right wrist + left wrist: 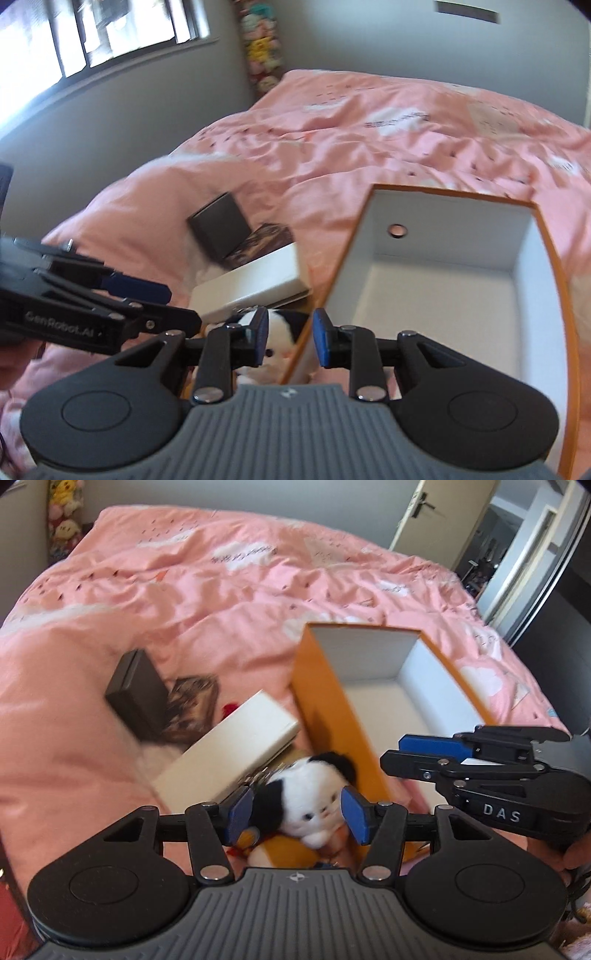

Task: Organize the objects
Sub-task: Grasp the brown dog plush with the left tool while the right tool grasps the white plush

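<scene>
Left gripper [297, 814] has its fingers apart around the panda plush [310, 805], not quite squeezing it. The plush lies on the pink bed [184, 590], at 7 o'clock off the orange box [321, 709]. Right gripper [290, 341] fingers apart, straddling the box wall.
</scene>
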Available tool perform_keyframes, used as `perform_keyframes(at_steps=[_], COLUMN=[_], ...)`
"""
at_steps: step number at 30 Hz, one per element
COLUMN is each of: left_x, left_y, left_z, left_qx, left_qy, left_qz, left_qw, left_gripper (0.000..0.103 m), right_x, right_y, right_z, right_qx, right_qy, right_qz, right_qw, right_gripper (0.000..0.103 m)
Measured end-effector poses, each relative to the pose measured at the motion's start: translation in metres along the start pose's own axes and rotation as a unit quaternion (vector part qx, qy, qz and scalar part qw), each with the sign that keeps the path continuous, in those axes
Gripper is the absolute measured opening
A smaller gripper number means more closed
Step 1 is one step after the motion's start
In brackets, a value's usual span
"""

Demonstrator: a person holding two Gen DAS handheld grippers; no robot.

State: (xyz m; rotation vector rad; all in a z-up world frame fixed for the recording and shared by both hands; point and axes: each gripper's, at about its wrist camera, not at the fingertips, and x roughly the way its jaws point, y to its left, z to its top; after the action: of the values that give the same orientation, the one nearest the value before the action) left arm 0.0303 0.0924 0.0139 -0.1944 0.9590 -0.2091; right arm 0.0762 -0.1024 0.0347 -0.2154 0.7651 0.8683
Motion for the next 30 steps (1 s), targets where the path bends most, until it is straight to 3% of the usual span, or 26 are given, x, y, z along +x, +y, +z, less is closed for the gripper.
perform_keyframes(at_steps=[4, 9, 13, 18, 25, 27, 30], left_x=[0.01, 0.032, 0.049, 0.066, 0.083, 0.085, 0.09], left_y=[0.017, 0.028, 0.031, 0.035, 0.042, 0.044, 0.049], left_z=[-0.011, -0.022, -0.029, -0.032, -0.034, -0.035, -0.037], left_qx=[-0.036, -0.093, -0.128, -0.158, -0.17, -0.175, -0.184], left_qy=[0.038, 0.083, 0.106, 0.114, 0.119, 0.12, 0.124], left_qz=[-0.011, -0.016, -0.016, 0.001, 0.0, -0.005, -0.013], left_qw=[0.9986, 0.992, 0.986, 0.9808, 0.9782, 0.9772, 0.975], left_gripper=[0.065, 0.065, 0.065, 0.065, 0.07, 0.07, 0.07], right_x=[0.017, 0.028, 0.034, 0.04, 0.053, 0.056, 0.06], right_y=[0.021, 0.026, 0.028, 0.036, 0.047, 0.051, 0.057], right_z=[0.0, 0.0, -0.001, -0.005, -0.012, -0.015, -0.02], right_qx=[-0.088, -0.149, -0.183, -0.235, -0.351, -0.382, -0.417], right_qy=[0.031, 0.058, 0.069, 0.078, 0.109, 0.116, 0.128], right_qz=[-0.001, -0.005, -0.003, 0.002, 0.017, 0.017, 0.017], right_qw=[0.996, 0.987, 0.981, 0.969, 0.93, 0.917, 0.9], right_gripper=[0.029, 0.03, 0.031, 0.04, 0.044, 0.054, 0.058])
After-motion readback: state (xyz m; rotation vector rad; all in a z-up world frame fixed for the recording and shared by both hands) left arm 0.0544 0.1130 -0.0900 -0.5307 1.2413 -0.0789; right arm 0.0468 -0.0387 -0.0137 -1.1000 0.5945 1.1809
